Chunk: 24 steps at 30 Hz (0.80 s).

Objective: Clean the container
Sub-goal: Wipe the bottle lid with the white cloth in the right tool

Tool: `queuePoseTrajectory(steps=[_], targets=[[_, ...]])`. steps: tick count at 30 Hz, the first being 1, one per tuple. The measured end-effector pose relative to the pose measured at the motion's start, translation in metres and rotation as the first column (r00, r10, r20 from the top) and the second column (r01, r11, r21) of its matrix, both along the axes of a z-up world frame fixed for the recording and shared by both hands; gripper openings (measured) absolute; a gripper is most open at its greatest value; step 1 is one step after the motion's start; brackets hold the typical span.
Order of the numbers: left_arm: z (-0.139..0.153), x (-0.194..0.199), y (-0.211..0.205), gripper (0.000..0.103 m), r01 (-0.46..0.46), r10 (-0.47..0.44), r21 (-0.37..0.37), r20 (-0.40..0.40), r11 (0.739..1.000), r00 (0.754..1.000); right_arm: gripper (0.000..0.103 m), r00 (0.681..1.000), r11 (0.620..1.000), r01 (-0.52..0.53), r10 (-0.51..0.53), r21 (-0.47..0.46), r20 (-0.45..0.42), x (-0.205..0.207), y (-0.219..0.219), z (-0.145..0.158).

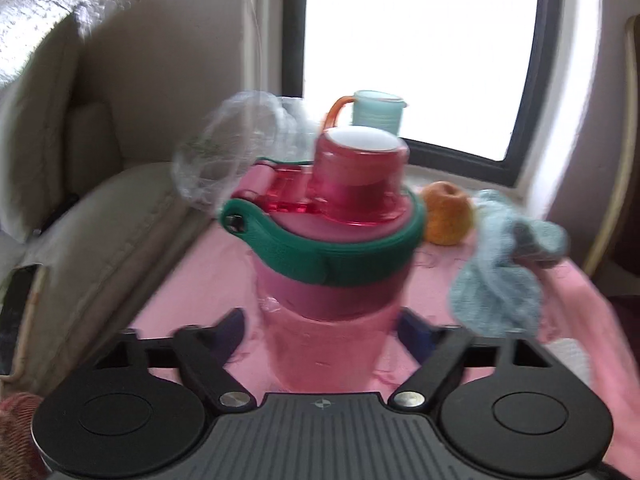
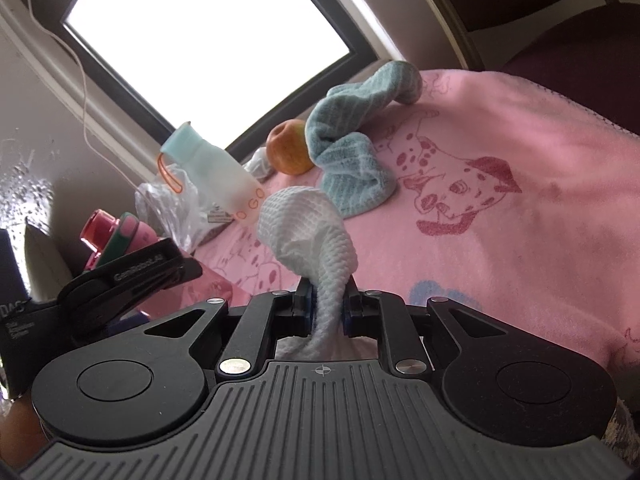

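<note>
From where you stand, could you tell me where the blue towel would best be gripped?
Probably at the raised, rolled end of the blue towel, coming from above. That end stands up off the pink blanket, while the lower fold lies flat, close beside the apple.

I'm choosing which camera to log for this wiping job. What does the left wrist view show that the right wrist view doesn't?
Only the left wrist view shows the left gripper, its jaws around the body of the pink bottle, and the bottle's lid head-on.

Only the right wrist view shows the right gripper, jaws shut on a white cloth, and the dog print on the pink blanket.

Both show the pink bottle, the pale teal bottle, the apple, the blue towel and the window.
</note>
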State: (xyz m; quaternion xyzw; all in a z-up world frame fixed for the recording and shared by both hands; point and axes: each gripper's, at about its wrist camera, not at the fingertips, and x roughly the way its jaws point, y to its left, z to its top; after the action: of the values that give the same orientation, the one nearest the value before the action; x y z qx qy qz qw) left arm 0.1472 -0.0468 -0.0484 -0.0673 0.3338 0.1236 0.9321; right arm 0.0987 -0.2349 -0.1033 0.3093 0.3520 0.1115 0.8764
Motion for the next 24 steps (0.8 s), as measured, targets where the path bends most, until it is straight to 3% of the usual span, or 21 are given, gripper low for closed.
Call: queuePoseTrajectory(steps=[4, 8, 10, 13, 16, 18, 21, 24], targets=[[-0.001, -0.005, 0.009, 0.070, 0.118, -0.118, -0.002, 0.008, 0.993, 0.993, 0.018, 1.000, 1.000, -0.010, 0.010, -0.011, 0.002, 0.000, 0.004, 0.002], [-0.005, -0.013, 0.031, 0.070, 0.299, -0.298, -0.015, 0.039, 0.954, 0.954, 0.018, 1.000, 1.000, -0.015, 0.015, -0.012, 0.006, 0.000, 0.007, 0.004], [-0.008, -0.020, 0.043, 0.070, 0.412, -0.411, -0.009, 0.067, 0.911, 0.909, 0.018, 1.000, 1.000, -0.021, 0.021, -0.005, 0.010, 0.000, 0.009, 0.005], [-0.013, -0.034, 0.057, 0.070, 0.564, -0.564, 0.037, 0.102, 0.825, 0.819, 0.018, 0.999, 0.999, -0.035, 0.035, 0.002, 0.023, 0.003, 0.011, 0.008], [-0.016, -0.051, 0.064, 0.070, 0.669, -0.677, 0.107, 0.117, 0.736, 0.726, 0.018, 0.998, 0.998, -0.058, 0.057, 0.016, 0.040, 0.009, 0.014, 0.015], [-0.019, -0.062, 0.066, 0.070, 0.710, -0.726, 0.156, 0.118, 0.687, 0.677, 0.018, 0.994, 0.995, -0.088, 0.086, 0.041, 0.060, 0.015, 0.016, 0.021], [-0.024, -0.076, 0.067, 0.070, 0.735, -0.763, 0.210, 0.119, 0.645, 0.636, 0.018, 0.977, 0.974, -0.195, 0.183, 0.114, 0.109, 0.028, 0.025, 0.036], [-0.030, -0.086, 0.068, 0.070, 0.737, -0.774, 0.245, 0.122, 0.630, 0.621, 0.019, 0.927, 0.898, -0.366, 0.329, 0.243, 0.179, 0.047, 0.043, 0.052]])
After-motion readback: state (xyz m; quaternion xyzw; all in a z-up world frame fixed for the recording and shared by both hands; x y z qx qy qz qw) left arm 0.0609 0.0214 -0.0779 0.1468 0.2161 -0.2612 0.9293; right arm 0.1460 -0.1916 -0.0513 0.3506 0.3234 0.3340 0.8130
